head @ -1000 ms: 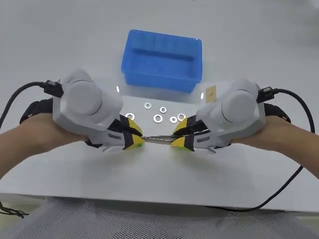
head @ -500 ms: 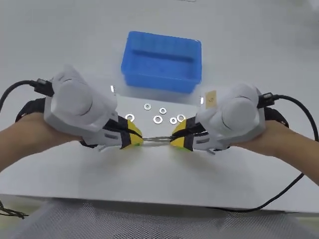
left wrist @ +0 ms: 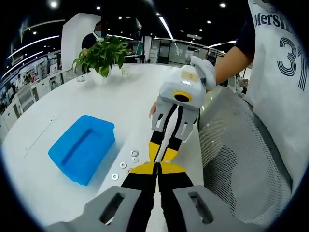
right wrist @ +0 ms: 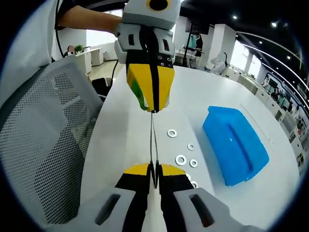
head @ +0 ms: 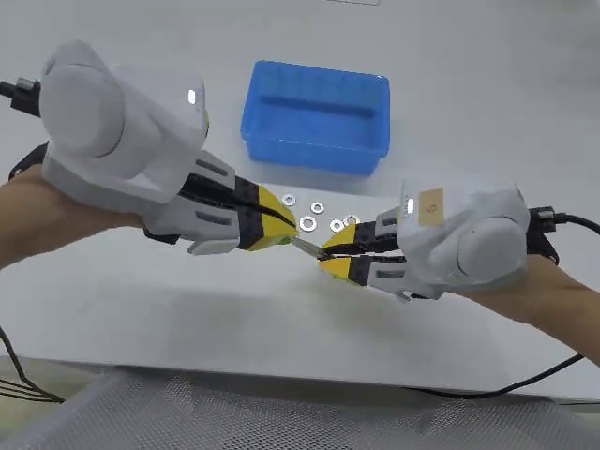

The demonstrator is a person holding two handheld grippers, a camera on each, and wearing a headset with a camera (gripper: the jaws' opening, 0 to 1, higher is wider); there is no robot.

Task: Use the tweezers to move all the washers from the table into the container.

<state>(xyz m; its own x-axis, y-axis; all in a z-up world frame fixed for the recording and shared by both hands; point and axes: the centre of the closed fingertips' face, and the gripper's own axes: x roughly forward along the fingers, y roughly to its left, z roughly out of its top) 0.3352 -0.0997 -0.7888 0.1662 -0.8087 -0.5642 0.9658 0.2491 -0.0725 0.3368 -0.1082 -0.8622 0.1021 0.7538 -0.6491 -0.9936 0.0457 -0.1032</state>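
The thin metal tweezers (head: 308, 247) span the gap between my two grippers and slope down to the right. My left gripper (head: 289, 230) is shut on their upper end and is held high and tilted. My right gripper (head: 330, 260), lower and near the table, is shut on the other end. In the right gripper view the tweezers (right wrist: 153, 137) run from my own jaws up to the left gripper (right wrist: 153, 104). Several steel washers (head: 307, 223) lie on the white table just beyond the tips, also seen as washers (right wrist: 181, 159) and washers (left wrist: 134, 153). The blue container (head: 317, 117) sits behind them.
The white table (head: 187, 309) has open room in front of and beside the washers. A mesh chair back (head: 281, 412) lies below the table's near edge. A black cable (head: 525, 375) trails from the right gripper. A potted plant (left wrist: 104, 55) stands far across the table.
My left gripper has risen and tilted, so the tweezers now slant instead of lying level. The right gripper stays low. The head camera has shifted a little.
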